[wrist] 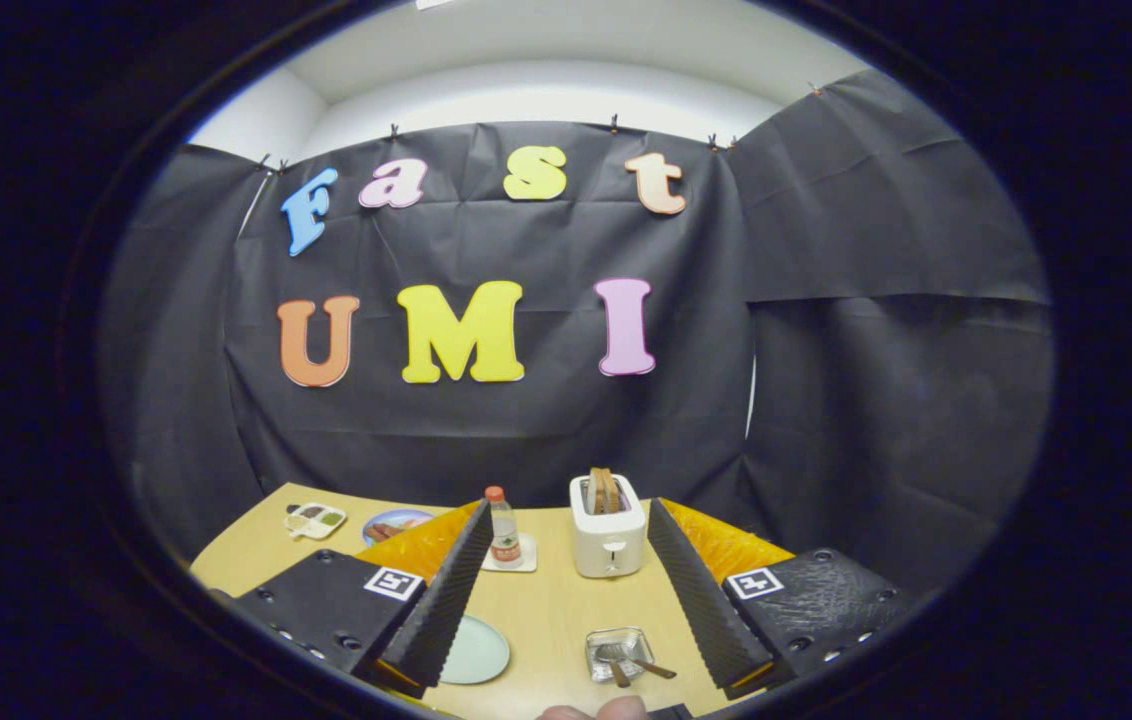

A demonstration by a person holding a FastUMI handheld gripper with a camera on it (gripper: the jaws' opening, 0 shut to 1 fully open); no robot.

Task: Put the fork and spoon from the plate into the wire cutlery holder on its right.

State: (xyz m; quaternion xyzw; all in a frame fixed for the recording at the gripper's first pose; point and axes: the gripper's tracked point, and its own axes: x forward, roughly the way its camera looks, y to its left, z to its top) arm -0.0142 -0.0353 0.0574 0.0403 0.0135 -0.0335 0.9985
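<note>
My gripper (pixel 567 508) is open, its two black ribbed fingers (pixel 446 600) spread wide above the wooden table (pixel 551 610) with nothing between them. Below and between them lies a pale green plate (pixel 474 650), bare on the part I see and partly hidden by the left finger. To the plate's right stands the small wire cutlery holder (pixel 618 652). A fork and spoon (pixel 631 662) with brownish handles lie in it, the handles sticking out toward the right finger.
Beyond the fingers stand a white toaster (pixel 608 538) with bread in it and a small bottle (pixel 503 528) on a coaster. Farther left sit a divided tray (pixel 315 520) and a patterned plate (pixel 394 525). A person's fingertips (pixel 598 711) show just below the holder.
</note>
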